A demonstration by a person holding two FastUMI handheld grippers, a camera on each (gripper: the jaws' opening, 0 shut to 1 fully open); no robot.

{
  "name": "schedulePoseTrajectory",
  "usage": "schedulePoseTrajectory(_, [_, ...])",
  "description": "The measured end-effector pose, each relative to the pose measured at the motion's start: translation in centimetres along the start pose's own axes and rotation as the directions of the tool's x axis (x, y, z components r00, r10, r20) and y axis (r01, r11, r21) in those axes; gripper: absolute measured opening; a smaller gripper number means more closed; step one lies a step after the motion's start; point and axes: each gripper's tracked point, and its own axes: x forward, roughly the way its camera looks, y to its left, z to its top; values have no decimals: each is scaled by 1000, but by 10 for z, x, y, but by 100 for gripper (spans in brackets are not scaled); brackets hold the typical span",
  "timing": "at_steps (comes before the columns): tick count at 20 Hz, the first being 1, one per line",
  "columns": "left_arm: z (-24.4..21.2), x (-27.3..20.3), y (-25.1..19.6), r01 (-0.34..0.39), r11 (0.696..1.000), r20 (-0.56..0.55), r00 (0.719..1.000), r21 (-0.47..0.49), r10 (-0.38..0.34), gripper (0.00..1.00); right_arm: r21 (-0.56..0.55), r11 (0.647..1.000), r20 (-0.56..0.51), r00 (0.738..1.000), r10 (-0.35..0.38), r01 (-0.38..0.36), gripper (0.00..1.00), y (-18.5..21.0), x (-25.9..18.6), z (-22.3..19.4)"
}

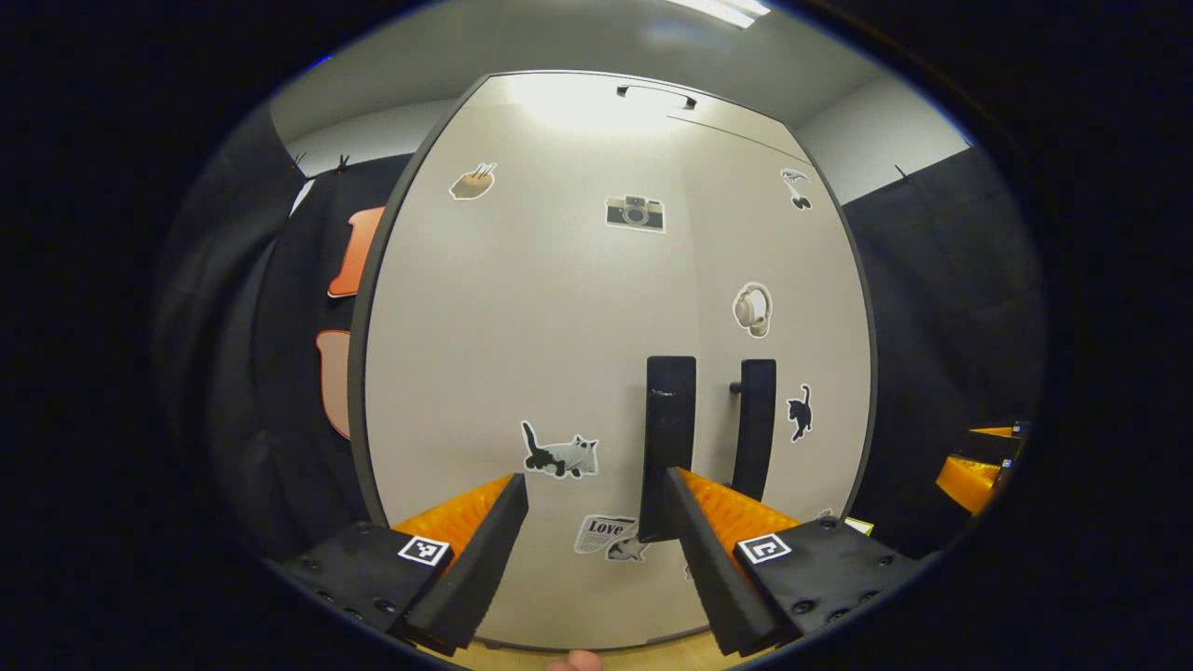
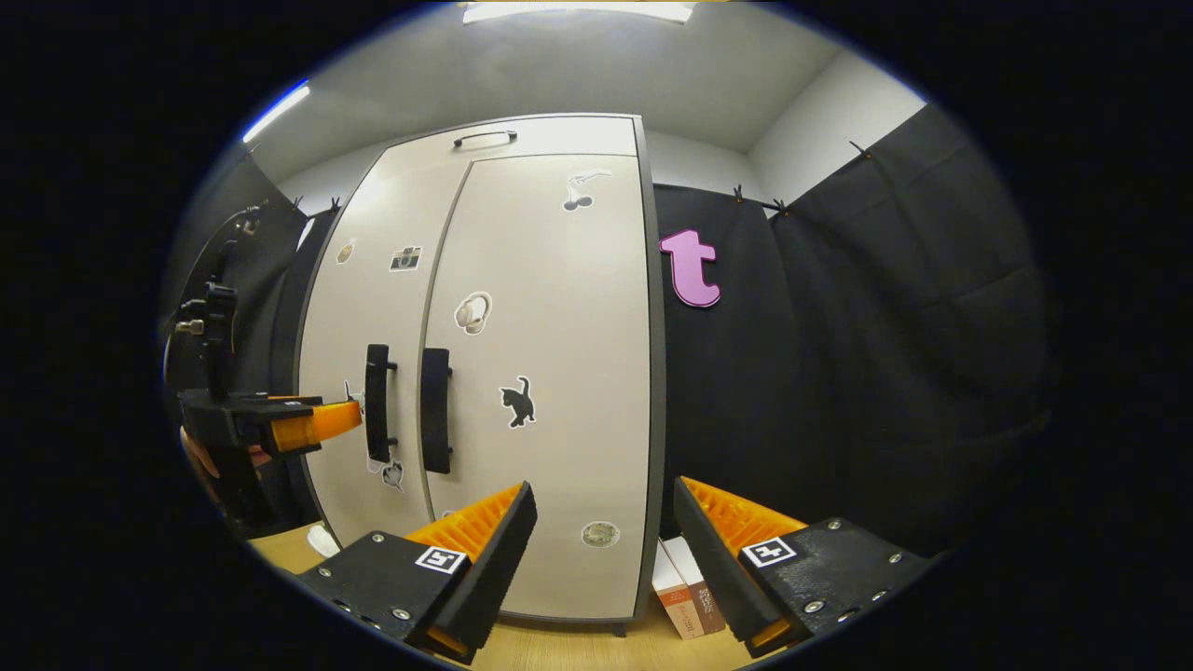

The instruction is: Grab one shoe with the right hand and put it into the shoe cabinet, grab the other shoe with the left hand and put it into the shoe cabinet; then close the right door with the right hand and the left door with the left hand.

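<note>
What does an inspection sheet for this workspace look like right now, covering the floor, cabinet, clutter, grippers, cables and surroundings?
Surface: wooden floor, bare in front of the cabinet.
Job's things: shoe cabinet, both doors look shut; left handle and right handle side by side. Shoes: nothing seen.
Clutter: boxes on the floor beside the cabinet.
Grippers: left gripper open, facing the left door; right gripper open, holding nothing.
Cables: nothing seen.
Surroundings: black cloth wall.
</note>
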Motion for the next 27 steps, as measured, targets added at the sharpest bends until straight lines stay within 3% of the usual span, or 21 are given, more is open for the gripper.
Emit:
schedulePoseTrajectory(11, [-2, -50, 41, -88, 996, -27, 996, -4, 87, 97, 27, 997, -13, 998, 68, -67, 92, 28, 12, -5])
schedulePoseTrajectory(19, [-4, -64, 45, -81, 996, -35, 996, -25, 80, 99, 17, 996, 2, 996, 92, -92, 92, 41, 14, 1])
schedulePoseTrajectory(27, [4, -68, 40, -68, 998, -13, 998, -16, 68, 94, 27, 995, 7, 996, 92, -92, 92, 42, 12, 2])
